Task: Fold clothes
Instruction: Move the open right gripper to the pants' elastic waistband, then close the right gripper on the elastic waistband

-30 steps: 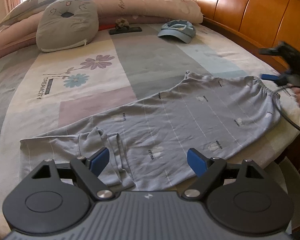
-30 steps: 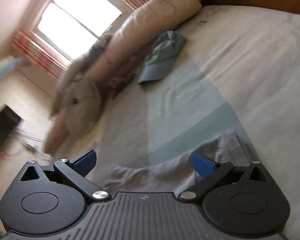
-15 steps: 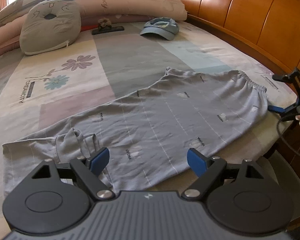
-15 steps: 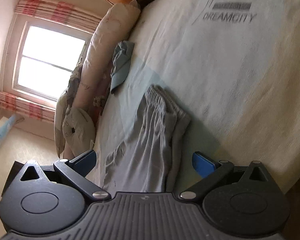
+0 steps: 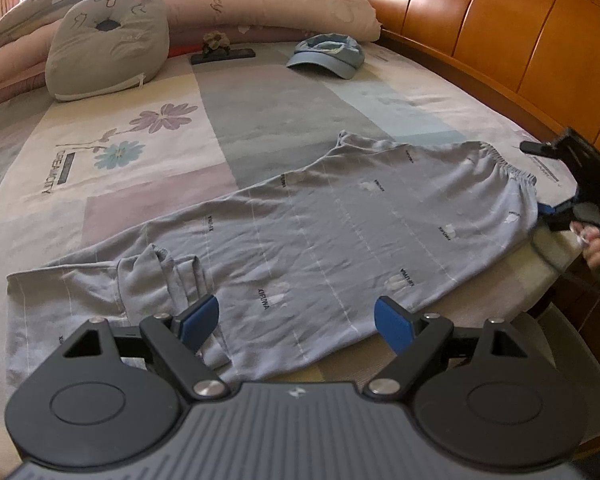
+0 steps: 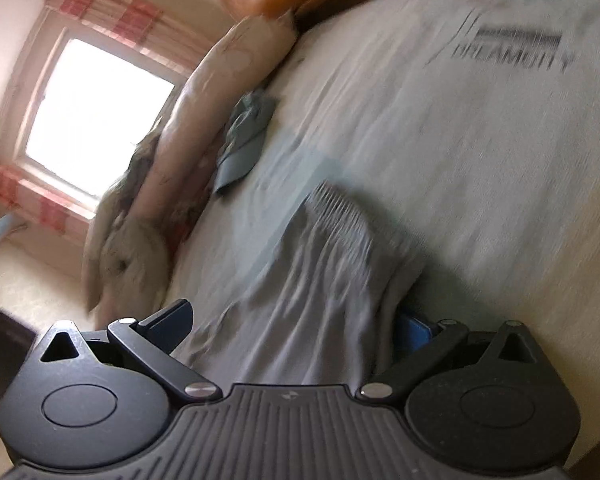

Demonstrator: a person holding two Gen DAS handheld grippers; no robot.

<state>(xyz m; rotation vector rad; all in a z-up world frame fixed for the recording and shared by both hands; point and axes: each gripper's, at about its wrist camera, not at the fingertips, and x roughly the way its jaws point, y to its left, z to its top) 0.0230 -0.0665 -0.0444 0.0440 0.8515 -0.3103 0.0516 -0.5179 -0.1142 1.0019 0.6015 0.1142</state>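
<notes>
Grey printed trousers lie spread across the bed, waistband to the right and legs to the left, with one leg end bunched. My left gripper hovers open over the trousers' near edge with nothing between its fingers. My right gripper, held by a hand, sits at the waistband end. In the blurred right wrist view this gripper is open and the waistband cloth lies between its fingers, covering part of the right pad.
A blue cap, a grey cushion, a dark flat object and long pink pillows lie at the far side of the bed. A wooden headboard runs along the right. A window shows in the right wrist view.
My right gripper has come down from above the bed's right edge to the waistband, and cloth now lies between its fingers. The left gripper has shifted slightly and stays open.
</notes>
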